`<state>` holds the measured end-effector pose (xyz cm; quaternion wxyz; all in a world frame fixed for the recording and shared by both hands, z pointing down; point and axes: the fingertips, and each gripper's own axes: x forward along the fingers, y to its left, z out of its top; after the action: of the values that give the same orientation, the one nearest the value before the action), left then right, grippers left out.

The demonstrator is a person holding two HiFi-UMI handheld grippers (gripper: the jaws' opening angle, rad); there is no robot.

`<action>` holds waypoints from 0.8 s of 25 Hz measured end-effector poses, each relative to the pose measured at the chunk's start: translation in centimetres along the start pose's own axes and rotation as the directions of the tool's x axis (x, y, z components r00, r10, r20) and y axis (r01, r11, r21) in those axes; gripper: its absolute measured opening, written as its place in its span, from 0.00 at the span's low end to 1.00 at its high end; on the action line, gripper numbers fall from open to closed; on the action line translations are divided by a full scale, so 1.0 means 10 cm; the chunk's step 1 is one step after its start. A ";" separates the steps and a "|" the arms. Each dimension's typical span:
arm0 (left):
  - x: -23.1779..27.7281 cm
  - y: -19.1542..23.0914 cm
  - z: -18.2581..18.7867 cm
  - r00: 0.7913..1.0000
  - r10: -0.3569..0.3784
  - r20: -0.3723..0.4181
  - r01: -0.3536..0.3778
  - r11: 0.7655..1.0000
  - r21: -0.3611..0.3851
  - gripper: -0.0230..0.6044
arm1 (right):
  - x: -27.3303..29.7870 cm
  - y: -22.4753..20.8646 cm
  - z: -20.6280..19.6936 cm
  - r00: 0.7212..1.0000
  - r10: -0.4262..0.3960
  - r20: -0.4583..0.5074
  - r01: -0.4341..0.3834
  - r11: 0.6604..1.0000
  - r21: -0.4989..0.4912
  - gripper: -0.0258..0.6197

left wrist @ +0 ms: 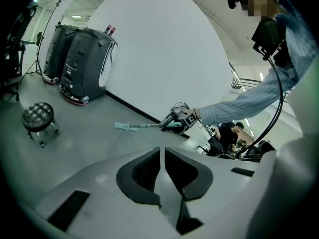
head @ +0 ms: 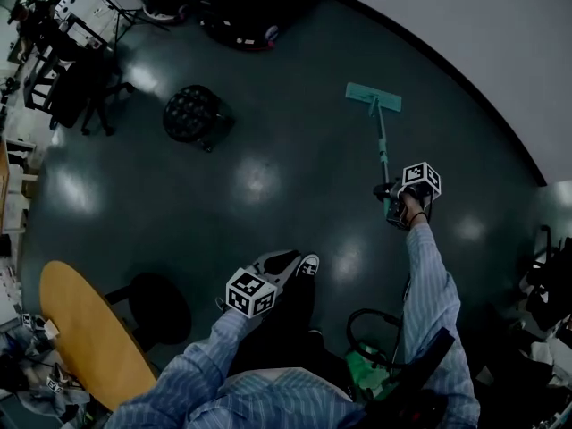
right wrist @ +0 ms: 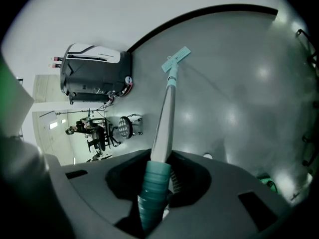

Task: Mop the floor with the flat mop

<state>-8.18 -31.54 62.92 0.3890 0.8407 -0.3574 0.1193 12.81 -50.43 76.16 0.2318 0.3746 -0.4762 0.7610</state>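
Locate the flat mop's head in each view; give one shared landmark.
Head view: mop head upper right of centre.
Left gripper view: mop head small, just left of centre.
Right gripper view: mop head top centre, at the far end of the handle.
Shared landmark: black stool.

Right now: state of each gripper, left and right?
Left gripper: jaws closed, nothing between them.
Right gripper: jaws closed on the handle of the flat mop.
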 end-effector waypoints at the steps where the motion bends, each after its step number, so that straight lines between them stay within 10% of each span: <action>1: -0.02 0.04 -0.05 1.000 0.006 -0.005 -0.006 1.000 -0.006 0.09 | 0.04 0.02 0.10 1.000 -0.006 0.004 0.006 1.000 -0.001 0.16; 10: -0.33 0.26 -0.38 0.996 0.083 -0.018 -0.085 0.993 -0.083 0.09 | 0.13 0.29 0.53 0.999 0.003 0.040 -0.005 0.999 0.045 0.16; 20: -0.46 0.19 -0.34 0.999 0.052 -0.004 -0.052 0.998 -0.047 0.09 | 0.14 0.02 -0.09 0.998 0.013 0.055 -0.019 0.994 0.107 0.16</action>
<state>-12.55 -27.55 64.05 0.4061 0.8215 -0.3813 0.1219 11.53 -49.76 76.89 0.1924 0.4031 -0.4435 0.7770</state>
